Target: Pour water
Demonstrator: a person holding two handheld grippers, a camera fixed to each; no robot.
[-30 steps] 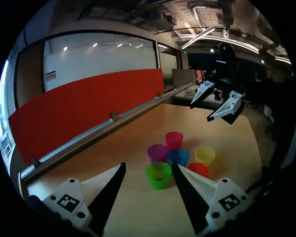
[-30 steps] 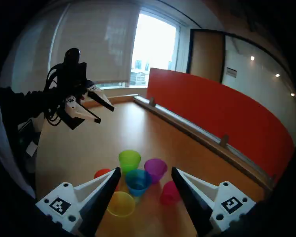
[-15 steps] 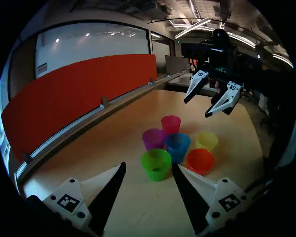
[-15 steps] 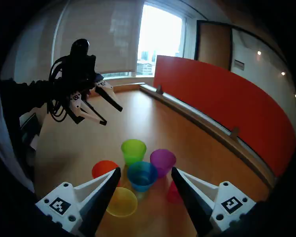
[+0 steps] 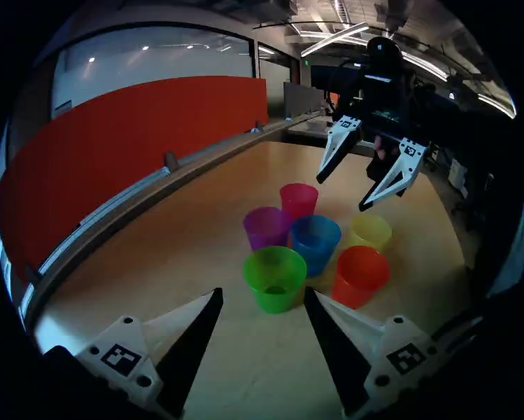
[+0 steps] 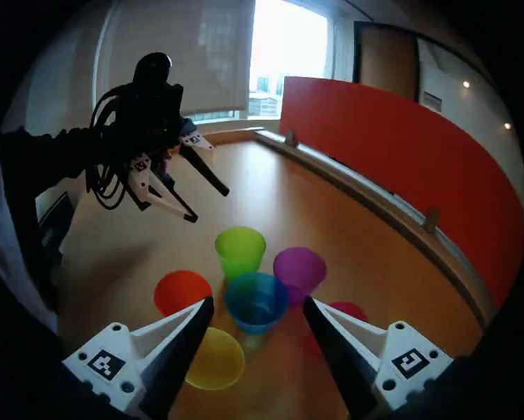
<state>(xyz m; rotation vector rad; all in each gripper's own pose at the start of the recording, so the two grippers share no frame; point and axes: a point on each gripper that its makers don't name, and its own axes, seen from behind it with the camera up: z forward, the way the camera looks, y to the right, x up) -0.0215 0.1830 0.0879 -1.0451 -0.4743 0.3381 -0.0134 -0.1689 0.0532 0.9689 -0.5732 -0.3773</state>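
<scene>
Glass window point(image 6: 289, 56) glows beside left tool point(image 6: 209, 206) in right gripper view.

Wooden desk in an open office, red screen along one side.
Pale wooden table point(image 5: 192, 224); beyond its far end, a bright window point(image 6: 289, 49) with a lowered blind point(image 6: 171, 56) beside it. Along the table's long edge, a metal rail point(image 5: 132, 196) with small brackets point(image 5: 169, 159), and just behind it a red partition point(image 5: 122, 133). Above the partition, a white glazed wall point(image 5: 150, 63); farther off, a wooden door point(image 6: 377, 49). Overhead, long strip lights point(image 5: 331, 40).
</scene>
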